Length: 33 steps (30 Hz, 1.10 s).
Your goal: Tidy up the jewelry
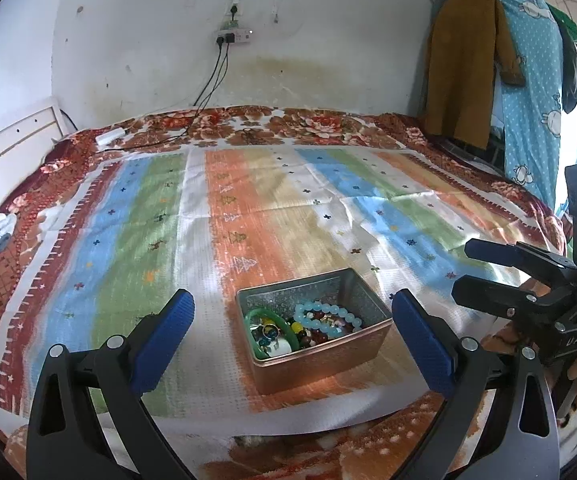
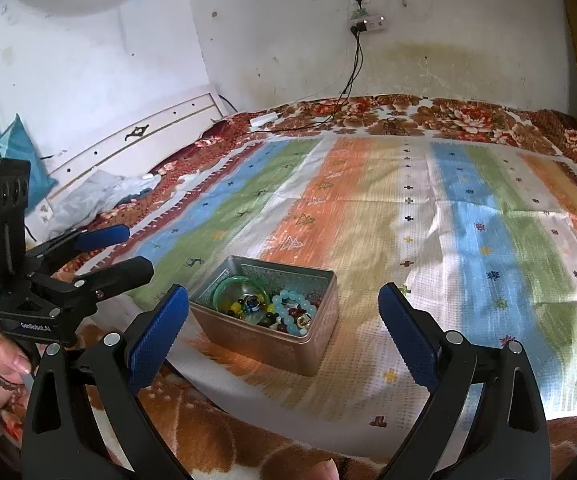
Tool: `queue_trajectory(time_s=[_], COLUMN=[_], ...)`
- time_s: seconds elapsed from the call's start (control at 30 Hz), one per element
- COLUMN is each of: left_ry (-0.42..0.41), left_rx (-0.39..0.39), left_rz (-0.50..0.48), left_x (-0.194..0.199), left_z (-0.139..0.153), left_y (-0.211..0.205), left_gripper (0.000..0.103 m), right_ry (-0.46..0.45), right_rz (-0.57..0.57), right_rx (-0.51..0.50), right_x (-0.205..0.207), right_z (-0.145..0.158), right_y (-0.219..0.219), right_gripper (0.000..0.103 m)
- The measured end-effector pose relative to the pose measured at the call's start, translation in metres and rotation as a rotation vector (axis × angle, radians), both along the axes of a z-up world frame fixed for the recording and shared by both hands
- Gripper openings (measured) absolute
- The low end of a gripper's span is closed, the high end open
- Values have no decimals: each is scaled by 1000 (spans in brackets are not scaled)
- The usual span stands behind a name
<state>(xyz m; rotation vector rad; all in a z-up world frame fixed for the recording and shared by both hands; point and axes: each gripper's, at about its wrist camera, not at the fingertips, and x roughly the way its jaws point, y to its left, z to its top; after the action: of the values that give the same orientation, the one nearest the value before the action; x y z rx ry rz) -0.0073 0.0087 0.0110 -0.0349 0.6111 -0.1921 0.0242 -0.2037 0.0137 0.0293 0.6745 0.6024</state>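
Jewelry (image 1: 308, 326) fills an open metal tin (image 1: 368, 342) that stands on a striped cloth (image 1: 248, 208) near the bed's front edge; a pale blue bead bracelet (image 1: 328, 316) and a green bangle (image 1: 266, 316) lie on top; left gripper (image 1: 292, 332) and right gripper (image 2: 284, 328) hover before the tin, jaws wide apart, both empty; a power strip (image 1: 234, 34) hangs on the wall.
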Motion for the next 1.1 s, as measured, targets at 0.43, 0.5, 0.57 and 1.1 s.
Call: queue_trajectory(time_s=[0.43, 0.5, 0.57, 1.1], left_ry=[10, 11, 10, 5], left_rx=[-12, -15, -12, -18], left_rz=[18, 20, 14, 14], left_x=[0, 0, 0, -1], left_z=[-1, -1, -1, 1], left_y=[2, 2, 1, 0], left_gripper=[97, 97, 97, 97], right_ry=[8, 19, 24, 23], right_rz=[16, 6, 5, 11], right_rx=[-2, 10, 9, -14], right_x=[1, 3, 4, 4], right_z=[-3, -3, -4, -5], right_y=[2, 0, 0, 4], right_gripper=[96, 96, 96, 96])
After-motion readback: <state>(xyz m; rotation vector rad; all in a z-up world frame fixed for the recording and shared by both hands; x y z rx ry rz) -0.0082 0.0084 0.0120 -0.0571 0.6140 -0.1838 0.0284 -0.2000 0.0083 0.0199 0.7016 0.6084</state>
